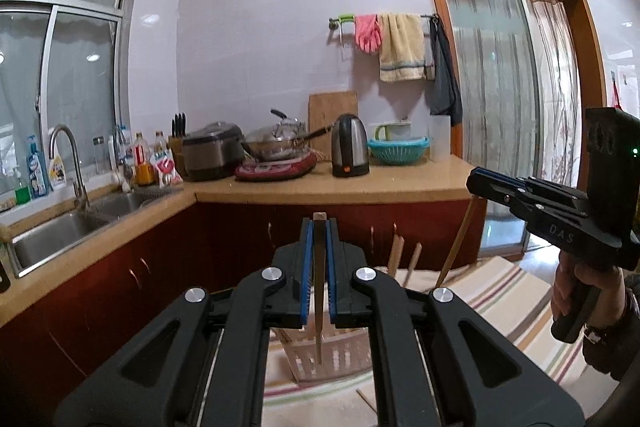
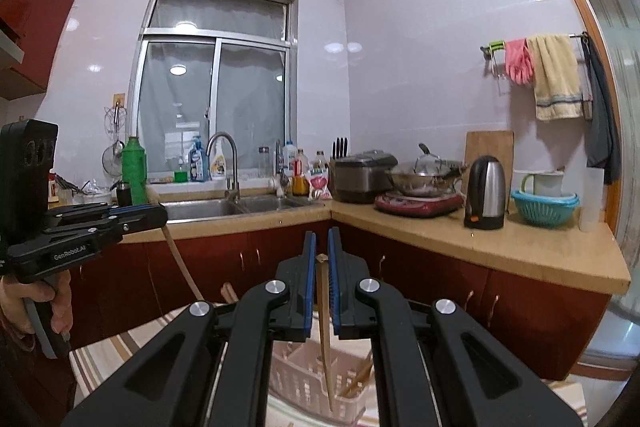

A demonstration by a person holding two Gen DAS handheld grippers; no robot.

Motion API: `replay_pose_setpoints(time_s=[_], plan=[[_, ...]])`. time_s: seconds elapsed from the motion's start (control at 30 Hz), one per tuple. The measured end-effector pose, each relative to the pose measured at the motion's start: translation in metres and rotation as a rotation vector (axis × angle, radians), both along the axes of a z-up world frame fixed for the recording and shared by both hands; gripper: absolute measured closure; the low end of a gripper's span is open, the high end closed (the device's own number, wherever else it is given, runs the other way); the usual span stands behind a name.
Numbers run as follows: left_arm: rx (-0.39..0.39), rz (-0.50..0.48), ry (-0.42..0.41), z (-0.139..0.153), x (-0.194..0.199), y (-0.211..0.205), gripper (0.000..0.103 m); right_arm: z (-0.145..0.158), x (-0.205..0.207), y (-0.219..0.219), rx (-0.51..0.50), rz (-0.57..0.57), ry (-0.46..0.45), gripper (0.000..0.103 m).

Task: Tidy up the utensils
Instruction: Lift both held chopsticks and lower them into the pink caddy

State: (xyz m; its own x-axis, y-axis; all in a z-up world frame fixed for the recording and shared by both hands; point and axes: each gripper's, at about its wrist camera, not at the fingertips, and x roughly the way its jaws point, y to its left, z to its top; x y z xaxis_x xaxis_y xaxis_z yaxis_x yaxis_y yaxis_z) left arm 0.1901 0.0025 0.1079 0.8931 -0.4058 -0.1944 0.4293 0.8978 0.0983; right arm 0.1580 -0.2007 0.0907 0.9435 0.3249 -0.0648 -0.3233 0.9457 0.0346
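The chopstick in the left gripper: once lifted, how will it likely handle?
The chopstick looks like stiff wood, hanging straight, so it probably won't flex. Thin, it seems light. Pinched near its top by the left gripper, it may pivot or slip over the basket.

Black tongs [image 1: 319, 227] – blue pads, silver pivot screws, perhaps "DAS" lettering.

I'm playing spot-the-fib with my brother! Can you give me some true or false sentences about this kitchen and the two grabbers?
1. The left gripper pinches a chopstick. True.
2. The right gripper is empty. False: it pinches a chopstick too.
3. A pale slotted basket sits below both grippers. True.
4. The kettle stands in the sink. False: it stands on the counter.
5. The hanging rubber gloves are green. False: pink.
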Motion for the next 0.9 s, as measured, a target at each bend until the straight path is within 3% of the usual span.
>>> replay_pose_setpoints(time_s=[0.33, 0.9], plan=[[-0.035, 0.048, -0.047, 0.007, 0.037, -0.005, 0.096, 0.013, 0.027, 0.003, 0.001, -0.014, -0.042, 0.096], [-0.064, 0.066, -0.009, -0.02, 0.098, -0.011, 0.096, -0.022, 0.083, -0.005, 0.052, -0.029, 0.034, 0.096]])
